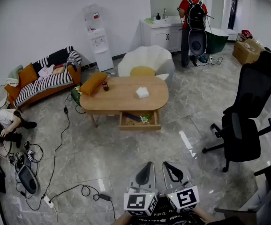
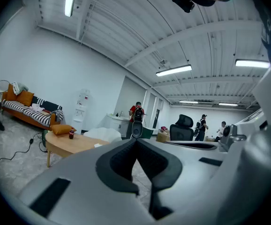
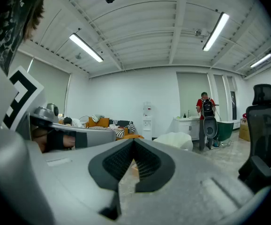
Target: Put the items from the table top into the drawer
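We are holding the left hand-held gripper (image 1: pixel 148 167) and right hand-held gripper (image 1: pixel 167 167) clenched and empty, well short of the worktop (image 1: pixel 121 100), since the white box (image 1: pixel 142 92) mid-top and red can (image 1: pixel 105 86) by its left end are waiting above the open drawer (image 1: pixel 139 127) under its near edge.

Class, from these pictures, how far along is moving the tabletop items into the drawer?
Done: the drawer stands open, with some items inside. In hand: nothing; left gripper and right gripper are shut, empty, far from the table. Remaining: the white box and small red bottle on top.
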`<state>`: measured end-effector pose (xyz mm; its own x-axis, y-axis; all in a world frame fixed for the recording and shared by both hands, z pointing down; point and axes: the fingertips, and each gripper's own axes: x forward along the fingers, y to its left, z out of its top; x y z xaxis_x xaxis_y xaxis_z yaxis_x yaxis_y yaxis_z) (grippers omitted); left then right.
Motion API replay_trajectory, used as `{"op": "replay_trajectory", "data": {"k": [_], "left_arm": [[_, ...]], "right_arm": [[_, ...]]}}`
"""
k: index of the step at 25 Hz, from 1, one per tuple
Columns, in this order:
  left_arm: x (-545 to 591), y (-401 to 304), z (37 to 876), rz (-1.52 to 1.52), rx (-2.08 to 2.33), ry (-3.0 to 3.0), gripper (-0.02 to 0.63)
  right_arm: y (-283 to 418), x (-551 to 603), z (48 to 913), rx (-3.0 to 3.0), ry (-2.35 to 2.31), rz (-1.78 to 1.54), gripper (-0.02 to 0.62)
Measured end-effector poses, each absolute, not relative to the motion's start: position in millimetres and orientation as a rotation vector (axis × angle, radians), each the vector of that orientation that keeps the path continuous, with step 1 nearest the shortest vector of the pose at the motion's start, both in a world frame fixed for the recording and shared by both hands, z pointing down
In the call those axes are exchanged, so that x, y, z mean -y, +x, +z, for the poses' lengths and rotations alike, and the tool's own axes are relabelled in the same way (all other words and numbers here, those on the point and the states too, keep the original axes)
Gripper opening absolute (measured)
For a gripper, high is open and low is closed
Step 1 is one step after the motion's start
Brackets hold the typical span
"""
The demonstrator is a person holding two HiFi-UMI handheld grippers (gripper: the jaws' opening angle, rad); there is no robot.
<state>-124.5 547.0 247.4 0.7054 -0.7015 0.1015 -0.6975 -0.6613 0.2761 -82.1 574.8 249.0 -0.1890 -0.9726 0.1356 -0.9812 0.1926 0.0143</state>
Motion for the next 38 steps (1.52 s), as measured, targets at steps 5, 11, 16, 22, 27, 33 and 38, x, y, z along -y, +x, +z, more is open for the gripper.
{"op": "replay_trajectory", "data": {"k": [5, 11, 16, 22, 27, 33, 38], "left_arm": [[-547, -121, 248, -0.021, 1.106, 2.600, 0.009], [-549, -115, 253, -0.008, 1.096, 2.585, 0.009], [-547, -112, 257, -0.004, 1.094, 2.579, 0.009], [-539, -111, 261, -0.003, 1.107, 2.558, 0.009], [-533, -105, 262, 0.006, 1.101, 2.557, 0.009], [-515, -101, 267, 0.006, 1.113, 2.523, 0.009], [-497, -90, 270, 0.014, 1.095, 2.516, 0.009]], "right_arm": [[-81, -578, 250, 2.347, 1.897, 0.135, -0.003], [-75, -581, 254, 2.370, 1.915, 0.176, -0.003], [-74, -581, 262, 2.371, 1.911, 0.224, -0.003], [-75, -575, 262, 2.380, 1.868, 0.204, -0.003], [-69, -568, 263, 2.383, 1.876, 0.227, -0.003], [-61, -553, 266, 2.391, 1.878, 0.251, -0.003], [-53, -536, 271, 2.374, 1.863, 0.253, -0.003]]}}
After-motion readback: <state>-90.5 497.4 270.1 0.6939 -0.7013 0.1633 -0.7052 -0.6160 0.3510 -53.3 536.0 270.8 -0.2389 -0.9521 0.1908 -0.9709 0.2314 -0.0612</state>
